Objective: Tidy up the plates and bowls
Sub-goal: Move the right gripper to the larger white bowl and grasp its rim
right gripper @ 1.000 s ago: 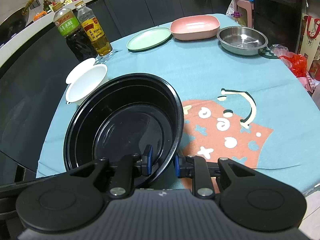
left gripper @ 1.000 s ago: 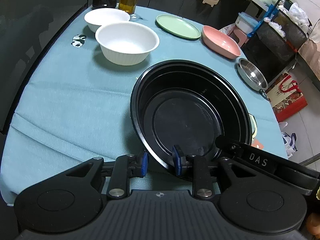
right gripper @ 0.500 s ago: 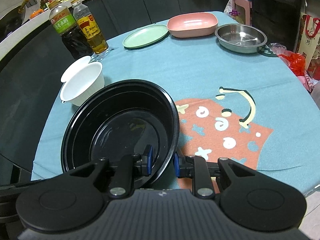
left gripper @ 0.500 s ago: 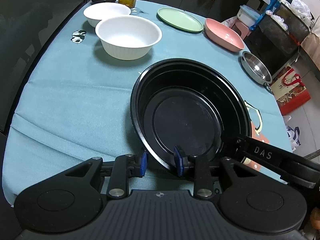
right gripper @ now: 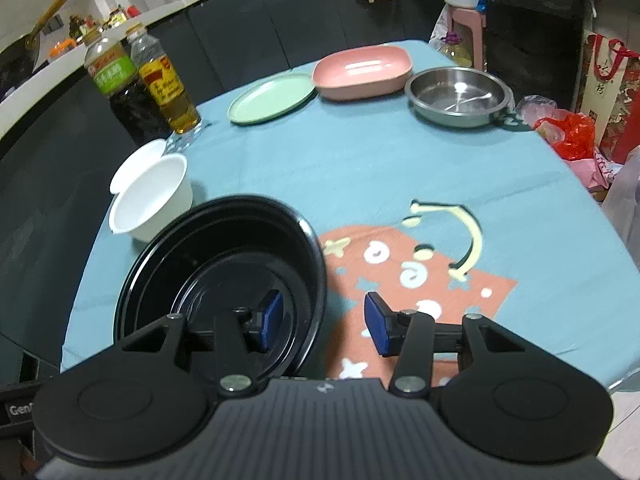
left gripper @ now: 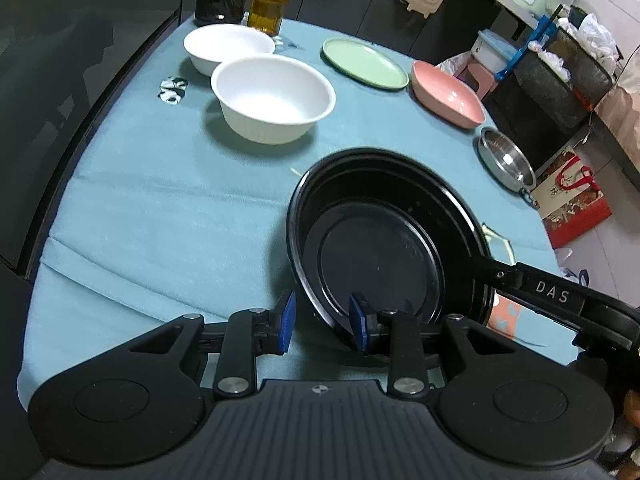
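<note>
Trouble can start with the black bowl (left gripper: 384,248), which sits on the near part of the blue tablecloth (left gripper: 160,208) with a second black rim showing just under its edge, so it looks like two bowls stacked together.

Your right gripper (right gripper: 322,322) is opening right now. Its jaws are spread wide, with the bowl's near rim between them but no pad pressing on it. One blue pad (right gripper: 270,318) is down inside the bowl, and the other is outside over the orange picture on the cloth. If you pull back or lift too fast, that inside pad may catch the rim and drag or tip the bowl.

Your left gripper (left gripper: 322,322) is also opening, but only a little. The rim passes between its pads, and you can see a gap on the outside, so it does not seem to pinch. If you move this hand away at a slant, it may hook the rim too.

The bowls are light-looking and smooth, so they may slide on the cloth. A hard bump could push them into the white bowl (left gripper: 274,98) just beyond, on the far left.
</note>
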The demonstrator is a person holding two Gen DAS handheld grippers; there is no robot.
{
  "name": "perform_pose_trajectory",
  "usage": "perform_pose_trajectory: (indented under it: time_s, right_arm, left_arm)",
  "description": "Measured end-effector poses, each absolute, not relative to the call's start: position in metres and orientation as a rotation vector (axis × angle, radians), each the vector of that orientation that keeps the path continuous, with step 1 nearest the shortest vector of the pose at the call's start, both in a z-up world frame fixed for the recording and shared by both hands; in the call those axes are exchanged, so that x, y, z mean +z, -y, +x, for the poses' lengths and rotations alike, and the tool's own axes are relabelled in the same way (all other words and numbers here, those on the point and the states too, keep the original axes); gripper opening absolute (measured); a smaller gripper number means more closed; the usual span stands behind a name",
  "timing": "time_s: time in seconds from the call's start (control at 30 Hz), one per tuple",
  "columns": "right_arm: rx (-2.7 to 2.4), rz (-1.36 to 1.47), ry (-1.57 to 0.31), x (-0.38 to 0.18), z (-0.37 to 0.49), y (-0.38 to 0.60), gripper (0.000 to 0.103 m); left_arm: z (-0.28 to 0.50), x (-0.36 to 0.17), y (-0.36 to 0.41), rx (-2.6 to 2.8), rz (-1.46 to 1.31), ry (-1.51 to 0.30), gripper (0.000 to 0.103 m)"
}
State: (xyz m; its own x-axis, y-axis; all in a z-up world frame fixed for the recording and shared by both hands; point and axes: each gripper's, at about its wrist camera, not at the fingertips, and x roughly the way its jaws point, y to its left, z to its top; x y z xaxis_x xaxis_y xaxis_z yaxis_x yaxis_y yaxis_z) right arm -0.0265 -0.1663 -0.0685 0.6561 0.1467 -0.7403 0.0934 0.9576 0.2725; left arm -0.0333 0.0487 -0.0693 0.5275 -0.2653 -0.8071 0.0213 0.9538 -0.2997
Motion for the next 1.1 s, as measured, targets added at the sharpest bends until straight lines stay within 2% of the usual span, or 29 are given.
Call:
perform_pose_trajectory:
  time_s: [0.5, 1.1]
  right_arm:
    - [0.039, 0.255, -0.773, -0.04, 0.002, 0.165, 0.049]
    - [0.205, 0.134, -0.838, -0.037, 0.092, 0.085, 0.049]
  left_arm:
    - [-0.003, -0.045, -0.085, -0.035, -0.351, -0.875, 0.032]
    - [0.078, -0.061, -0.114, 0.069, -0.386, -0.865, 0.037]
